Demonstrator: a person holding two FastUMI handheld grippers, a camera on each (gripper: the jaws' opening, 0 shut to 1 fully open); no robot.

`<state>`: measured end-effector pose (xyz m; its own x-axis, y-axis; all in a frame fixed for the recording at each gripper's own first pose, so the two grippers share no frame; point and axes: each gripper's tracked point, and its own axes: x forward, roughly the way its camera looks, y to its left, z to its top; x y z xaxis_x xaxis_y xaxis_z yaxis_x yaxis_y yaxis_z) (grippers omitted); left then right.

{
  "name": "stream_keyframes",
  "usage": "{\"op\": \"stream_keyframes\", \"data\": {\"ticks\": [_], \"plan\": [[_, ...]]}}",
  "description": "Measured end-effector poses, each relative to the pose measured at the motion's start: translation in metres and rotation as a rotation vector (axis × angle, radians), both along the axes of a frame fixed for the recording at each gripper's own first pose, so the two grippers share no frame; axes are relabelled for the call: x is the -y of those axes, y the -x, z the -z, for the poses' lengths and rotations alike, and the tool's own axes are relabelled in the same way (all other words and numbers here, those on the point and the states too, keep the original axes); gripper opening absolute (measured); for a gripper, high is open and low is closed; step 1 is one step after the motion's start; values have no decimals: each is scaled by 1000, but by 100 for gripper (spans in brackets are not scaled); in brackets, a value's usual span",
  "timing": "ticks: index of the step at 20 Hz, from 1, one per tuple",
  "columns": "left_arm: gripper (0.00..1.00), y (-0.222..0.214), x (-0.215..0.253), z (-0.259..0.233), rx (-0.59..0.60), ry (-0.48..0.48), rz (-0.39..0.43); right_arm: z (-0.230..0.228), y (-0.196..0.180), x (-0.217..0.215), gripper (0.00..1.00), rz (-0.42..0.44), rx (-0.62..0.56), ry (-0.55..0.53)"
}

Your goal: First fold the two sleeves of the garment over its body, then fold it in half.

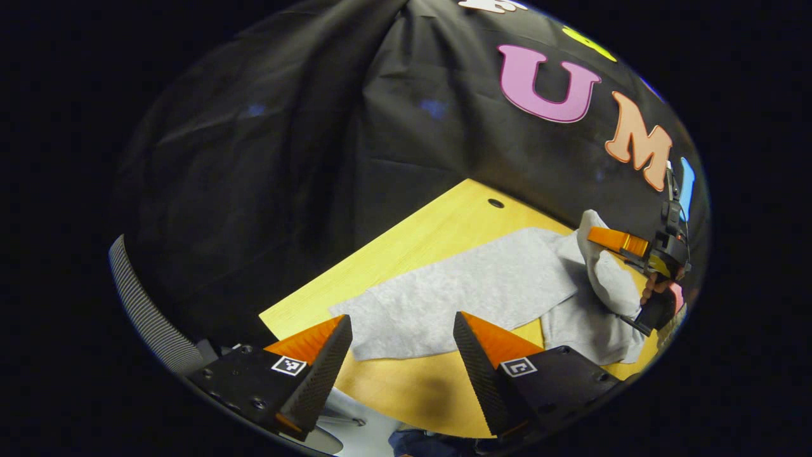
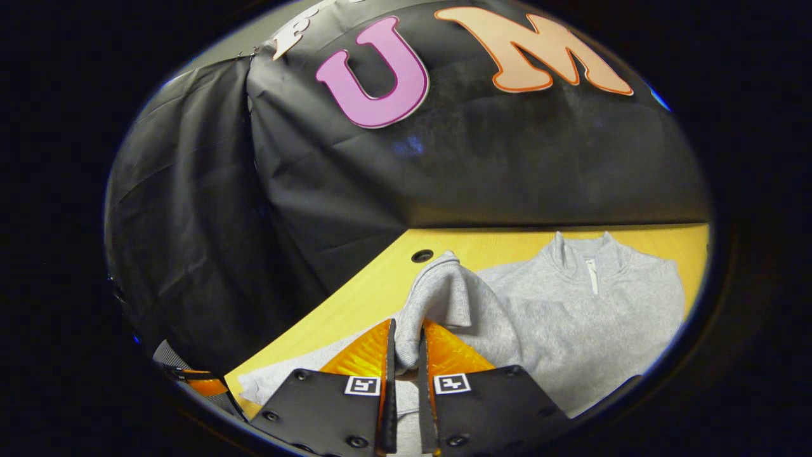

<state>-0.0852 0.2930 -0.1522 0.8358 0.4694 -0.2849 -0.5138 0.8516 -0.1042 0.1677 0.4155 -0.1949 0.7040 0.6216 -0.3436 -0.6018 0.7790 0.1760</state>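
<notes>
In the left gripper view, the left gripper (image 1: 403, 339) sits at the bottom of the frame with its two fingers (image 1: 317, 365) spread wide apart and nothing between them, hanging above the near edge of a yellow wooden table (image 1: 419, 238). Just beyond the fingertips a grey sweatshirt (image 1: 482, 289) lies across the table, with one flat panel of cloth spread toward the lower middle of the frame. Farther off, at the right edge, the right gripper (image 1: 612, 244) is held by a hand (image 1: 656, 289), and a fold of the grey cloth rises up to it from the tabletop. A small round hole (image 1: 495, 203) shows in the table near its far corner, and black cloth closes off the background. In the right gripper view, the right gripper (image 2: 406, 346) stands at the bottom centre with its fingers drawn close together, pinching a raised sleeve (image 2: 438, 298) of the sweatshirt (image 2: 571, 317) between them. The sleeve bunches up above the fingertips. Behind it, toward the right of the frame, the body of the sweatshirt lies flat on the table (image 2: 355, 298), with its collar and short zip (image 2: 592, 274) toward the far edge. The hole (image 2: 422, 256) sits just left of the lifted sleeve.
</notes>
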Motion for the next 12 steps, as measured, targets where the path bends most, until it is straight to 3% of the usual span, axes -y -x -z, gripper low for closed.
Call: {"op": "stream_keyframes", "data": {"ticks": [1, 2, 4, 8, 12], "plan": [[94, 1, -7, 5, -6, -6, -19, 7, -4, 0, 18, -2, -10, 4], [95, 0, -14, 9, -11, -15, -34, 10, -7, 3, 30, 0, -14, 18], [95, -4, -17, 18, -29, -24, -46, 16, -8, 4, 34, -2, -17, 42], [95, -11, -20, 31, -63, -23, -34, 24, -5, 12, 97, 6, -24, 68], [94, -27, -21, 52, -86, 6, -25, 14, 6, 20, 98, 9, -9, 75]]}}
